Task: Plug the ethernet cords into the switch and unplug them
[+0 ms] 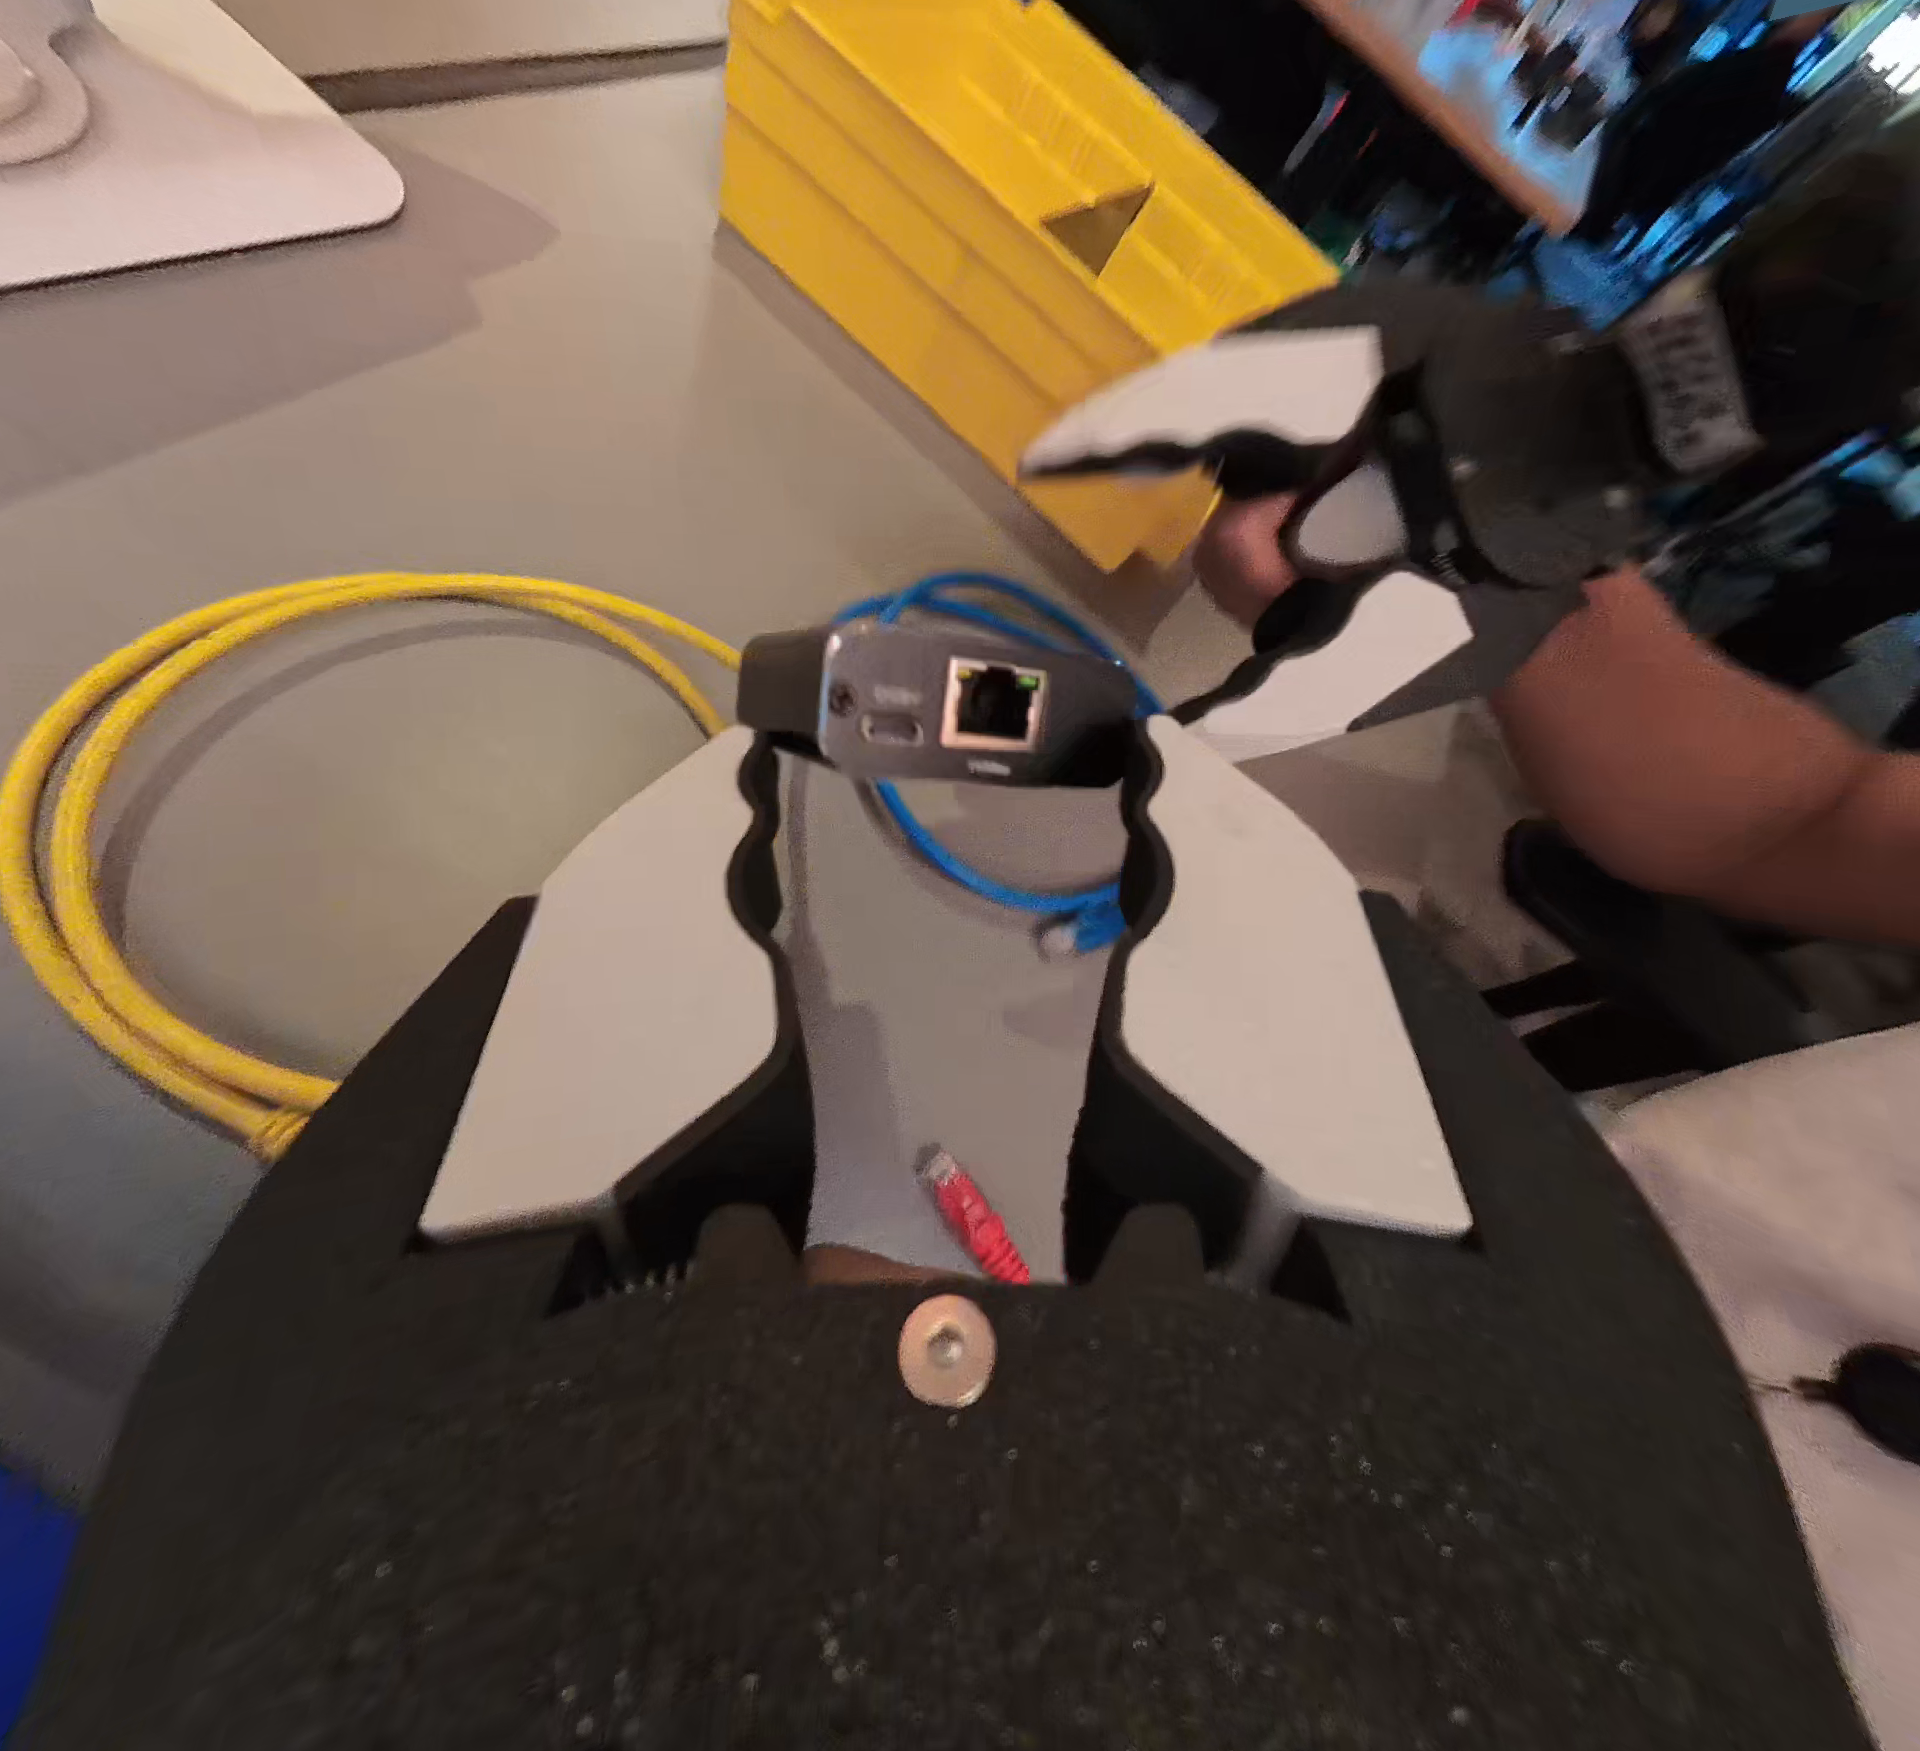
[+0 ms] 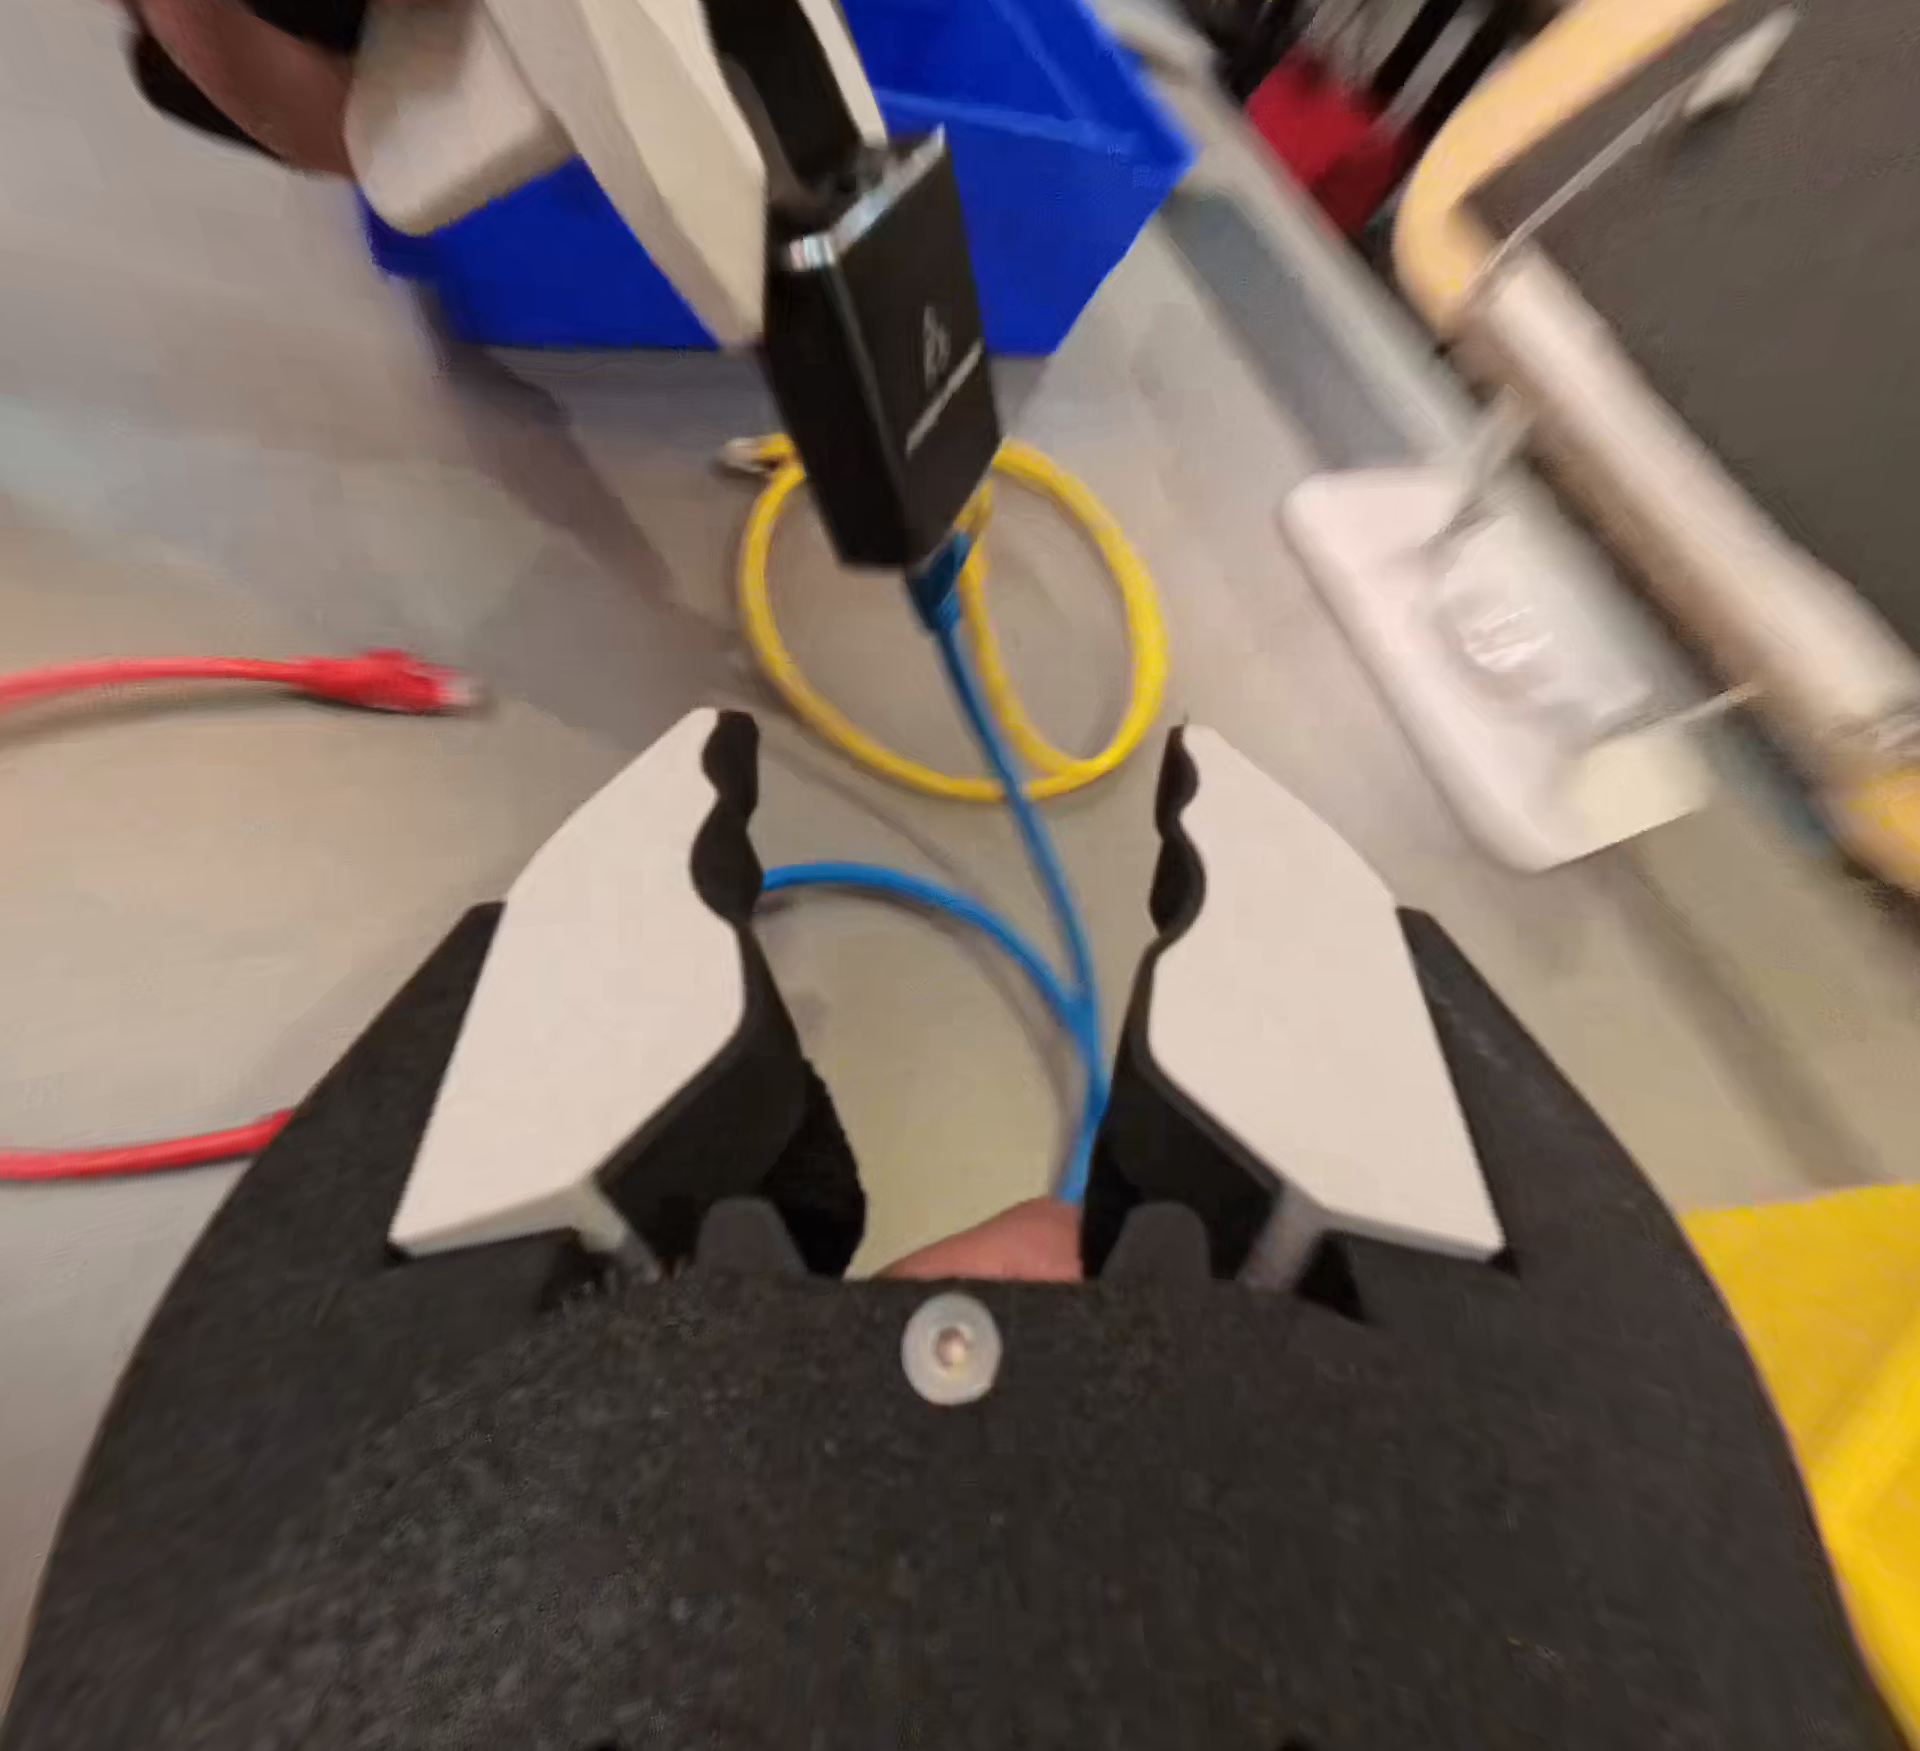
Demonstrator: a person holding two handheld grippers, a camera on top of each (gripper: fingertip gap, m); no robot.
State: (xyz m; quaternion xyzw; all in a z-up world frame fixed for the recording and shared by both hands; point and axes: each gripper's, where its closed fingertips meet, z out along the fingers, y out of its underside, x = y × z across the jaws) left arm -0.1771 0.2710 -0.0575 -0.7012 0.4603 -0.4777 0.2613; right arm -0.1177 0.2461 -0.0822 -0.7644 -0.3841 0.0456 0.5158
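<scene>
Black and held off the grey tabletop (image 1: 582, 413), the switch (image 1: 935, 709) sits pinched between the left tongs (image 1: 951, 745), with a blue cord (image 2: 1023, 818) plugged into its far end. Right tongs (image 2: 951, 740) hang spread and empty, the blue cord running between their fingers. Yellow cord (image 1: 135, 828) coils at nine o'clock in the left wrist view; a red cord (image 2: 343, 678) lies at nine o'clock in the right wrist view.

- Even, soft indoor light, no glare
- Faint shadows under the yellow cord (image 1: 156, 828) on the table (image 1: 540, 413)
- Backgrounds motion-blurred, right wrist view worse
- Fisheye warp at edges
</scene>
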